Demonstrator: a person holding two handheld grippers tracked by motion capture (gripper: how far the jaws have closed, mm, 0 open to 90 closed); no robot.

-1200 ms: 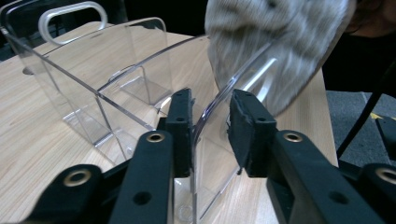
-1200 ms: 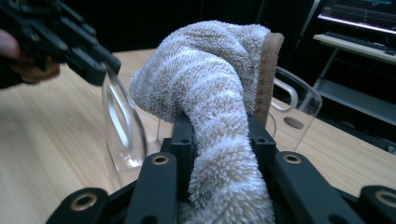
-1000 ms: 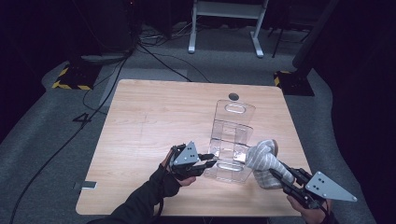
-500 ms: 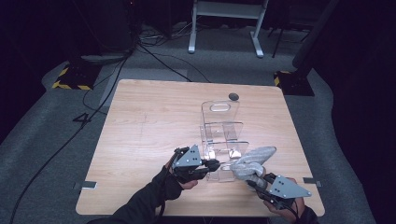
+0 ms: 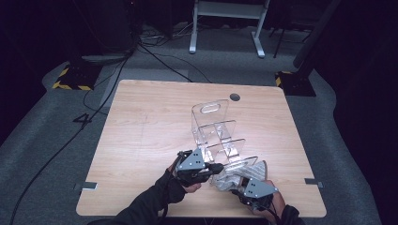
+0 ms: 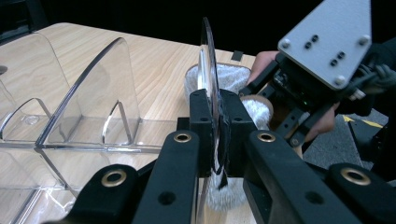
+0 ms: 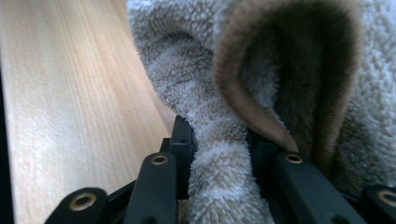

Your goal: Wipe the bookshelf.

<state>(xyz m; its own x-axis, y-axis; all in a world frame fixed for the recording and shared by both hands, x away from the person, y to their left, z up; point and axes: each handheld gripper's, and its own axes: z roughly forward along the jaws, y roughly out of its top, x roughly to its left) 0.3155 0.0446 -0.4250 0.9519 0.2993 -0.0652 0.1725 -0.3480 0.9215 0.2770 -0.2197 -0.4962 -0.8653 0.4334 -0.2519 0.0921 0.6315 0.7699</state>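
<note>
Two grippers, both clamped, near the table's [image 5: 141,140] front edge.
Left gripper [image 6: 215,119] pinches the clear rack's [image 5: 213,129] end divider; right gripper [image 7: 219,140] grips the fuzzy slipper [image 7: 289,70].

I work in a dim recording lab: wooden surface [image 5: 141,131] on grey carpet [image 5: 51,140], floor cables [image 5: 155,56], hazard-striped stand bases [image 5: 72,79], white metal frame [image 5: 225,18] behind.

Colours and surface patterns at the table.
Pale wooden table [image 5: 141,140] with fine lengthwise grain; colourless clear acrylic divider rack [image 5: 213,129]; fluffy grey-white fleece slipper [image 7: 299,70] with a tan-brown lining; black two-jaw left gripper [image 6: 215,135] and right gripper [image 7: 219,140], each with brass-coloured rivets and a grey plate.
</note>
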